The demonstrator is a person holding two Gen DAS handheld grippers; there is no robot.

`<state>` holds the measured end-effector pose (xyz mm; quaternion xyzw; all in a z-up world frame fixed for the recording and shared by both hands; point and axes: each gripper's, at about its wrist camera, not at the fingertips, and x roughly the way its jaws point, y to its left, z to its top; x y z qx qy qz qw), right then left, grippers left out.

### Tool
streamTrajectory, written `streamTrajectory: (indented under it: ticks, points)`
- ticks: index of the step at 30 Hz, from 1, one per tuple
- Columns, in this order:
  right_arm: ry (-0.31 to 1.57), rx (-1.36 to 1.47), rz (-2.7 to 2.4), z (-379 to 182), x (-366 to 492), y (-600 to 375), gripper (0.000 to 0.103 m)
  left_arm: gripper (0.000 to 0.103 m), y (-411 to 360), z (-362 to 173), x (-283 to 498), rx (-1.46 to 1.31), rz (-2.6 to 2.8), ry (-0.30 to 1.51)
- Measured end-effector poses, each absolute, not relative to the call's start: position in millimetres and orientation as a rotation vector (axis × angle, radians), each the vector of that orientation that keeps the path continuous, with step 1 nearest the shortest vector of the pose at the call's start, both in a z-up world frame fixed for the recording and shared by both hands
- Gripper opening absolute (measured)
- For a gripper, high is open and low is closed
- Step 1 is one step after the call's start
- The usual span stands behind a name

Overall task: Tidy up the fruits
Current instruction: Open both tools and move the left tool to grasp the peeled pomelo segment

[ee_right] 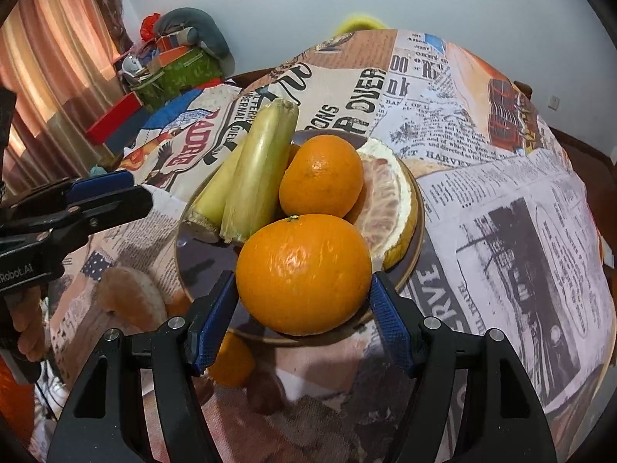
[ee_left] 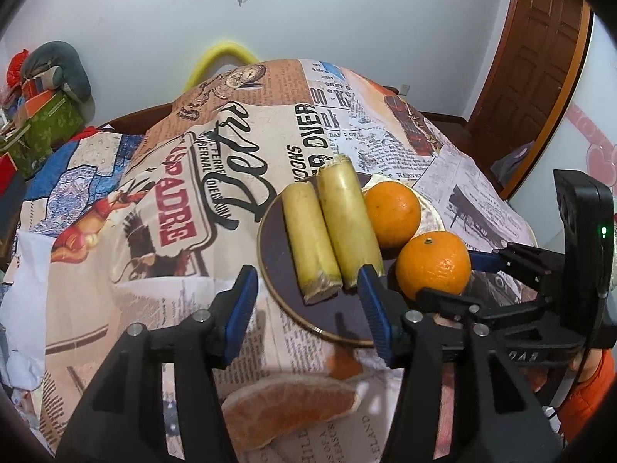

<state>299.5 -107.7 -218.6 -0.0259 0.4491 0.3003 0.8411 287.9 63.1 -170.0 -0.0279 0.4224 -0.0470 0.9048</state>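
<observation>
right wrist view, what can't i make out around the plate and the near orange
- Near orange: its underside; whether it rests on the plate or hangs in the right hand-held gripper is unclear.
- Pomelo half: partly hidden behind both oranges.
- Fruit below the plate: blurred, half hidden by a finger.
- Left wrist view: pomelo wedge blurred, partly behind the left hand-held gripper.

Black plastic left gripper (ee_left: 308,305), blue ribbed pads (ee_left: 376,316), silver screws, right gripper (ee_right: 304,320) alike, orange sleeve (ee_left: 590,393)
</observation>
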Motion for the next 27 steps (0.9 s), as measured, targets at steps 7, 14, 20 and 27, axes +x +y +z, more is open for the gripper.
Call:
streamTrajectory:
  ticks: [7,14,20,27]
  points:
    - [0.871,-0.029,0.622,-191.4,279.9,-120.5,0.076,0.06,80.4,-168.5,262.3,-0.074,-0.068,0.889]
    - [0.826,-0.06,0.607,-180.0,255.6,-121.6,0.076,0.065,90.0,-183.6,241.5,-0.061,-0.059,0.942]
    - [0.843,-0.078,0.608,-187.9,242.4,-119.5,0.076,0.066,88.9,-210.2,232.2,-0.047,-0.067,1.001]
    - [0.866,-0.098,0.602,-202.3,233.0,-117.3,0.076,0.066,84.6,-221.7,228.5,-0.047,-0.073,1.008]
